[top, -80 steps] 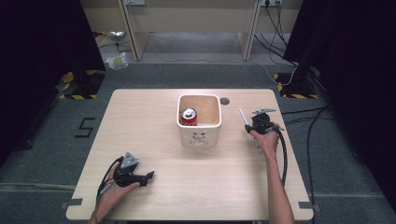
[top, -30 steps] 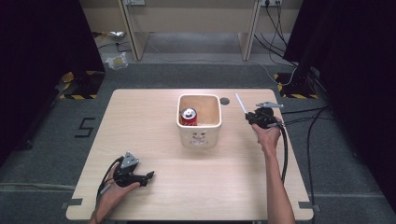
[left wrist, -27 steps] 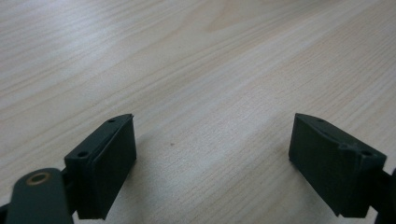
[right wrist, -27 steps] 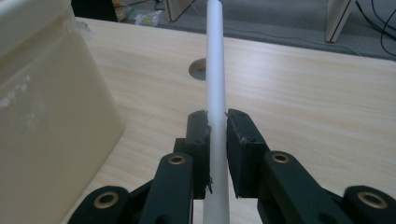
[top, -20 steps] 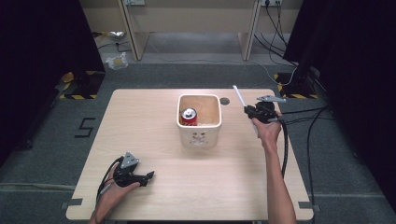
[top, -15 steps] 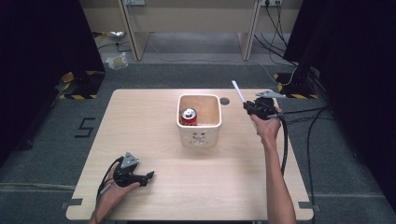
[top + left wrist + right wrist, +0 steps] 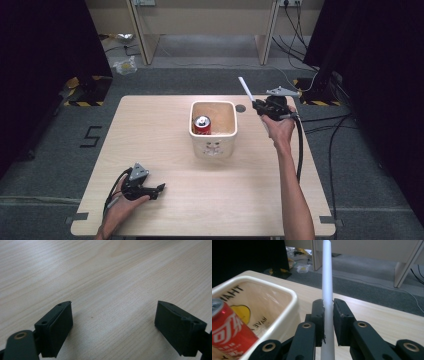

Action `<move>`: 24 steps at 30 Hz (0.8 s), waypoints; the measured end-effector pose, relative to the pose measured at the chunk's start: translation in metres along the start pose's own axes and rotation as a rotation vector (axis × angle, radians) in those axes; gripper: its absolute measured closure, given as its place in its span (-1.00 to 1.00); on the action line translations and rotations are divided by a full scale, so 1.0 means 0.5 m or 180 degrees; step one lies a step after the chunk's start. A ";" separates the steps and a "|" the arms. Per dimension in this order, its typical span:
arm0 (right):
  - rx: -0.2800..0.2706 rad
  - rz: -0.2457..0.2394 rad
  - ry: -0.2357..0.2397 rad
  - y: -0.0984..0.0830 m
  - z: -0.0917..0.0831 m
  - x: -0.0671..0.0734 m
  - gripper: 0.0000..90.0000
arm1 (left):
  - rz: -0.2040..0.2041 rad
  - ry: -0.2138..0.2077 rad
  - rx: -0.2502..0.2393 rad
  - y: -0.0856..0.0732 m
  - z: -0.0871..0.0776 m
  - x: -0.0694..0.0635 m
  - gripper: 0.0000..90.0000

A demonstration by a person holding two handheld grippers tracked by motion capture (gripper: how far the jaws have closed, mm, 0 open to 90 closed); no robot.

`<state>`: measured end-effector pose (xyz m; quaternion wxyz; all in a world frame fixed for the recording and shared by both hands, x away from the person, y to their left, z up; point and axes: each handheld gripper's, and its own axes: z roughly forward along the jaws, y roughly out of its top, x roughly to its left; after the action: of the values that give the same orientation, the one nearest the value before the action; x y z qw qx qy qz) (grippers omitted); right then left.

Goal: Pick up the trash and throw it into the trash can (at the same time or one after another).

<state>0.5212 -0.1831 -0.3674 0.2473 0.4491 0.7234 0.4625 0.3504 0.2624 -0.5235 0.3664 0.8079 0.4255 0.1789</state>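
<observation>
- White and thin, the straw is pinched between the right gripper's black jaws, which are clamped on it part-way along its length; in the right gripper view it runs up past the jaw tips, and the rest passes down between them.
- From the high view, that gripper is held up off the table, just to the right of the cream tub, with the straw's free end slanting up and towards the tub's far right corner.
- A red soda can stands inside the tub, near its left wall; the straw is apart from both the can and the tub.
- My reading: the pick-up is done and the carry is under way. What seems left is to bring the straw over the tub and either let it go inside or put it to the can; which one I cannot tell.
- Down at the near left of the table the left gripper rests low in the person's hand, jaws standing wide apart over bare wood with nothing between them.
</observation>
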 end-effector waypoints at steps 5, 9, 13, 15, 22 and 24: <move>-0.0042 -0.0076 0.0090 0.023 0.004 0.027 0.76 | -0.0001 -0.0003 -0.0001 0.000 0.000 0.000 -0.69; -0.0063 -0.0109 0.0189 0.038 0.008 0.051 0.76 | -0.0005 -0.0003 0.0001 0.000 0.000 0.000 -0.69; -0.0082 -0.0147 0.0248 0.056 0.014 0.074 0.76 | -0.0007 -0.0008 0.0002 0.000 0.000 0.000 -0.69; -0.0069 -0.0173 0.0283 0.064 0.019 0.085 0.76 | -0.0006 -0.0005 0.0004 0.000 0.000 0.000 -0.69; -0.0070 -0.0219 0.0416 0.081 0.040 0.121 0.76 | 0.0006 -0.0008 0.0009 0.000 0.000 0.000 -0.69; -0.0056 -0.0229 0.0433 0.085 0.047 0.131 0.76 | 0.0005 -0.0007 0.0004 0.000 0.000 0.000 -0.69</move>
<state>0.5261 -0.1080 -0.3365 0.2179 0.3881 0.7502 0.4890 0.3504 0.2627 -0.5235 0.3662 0.8087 0.4245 0.1780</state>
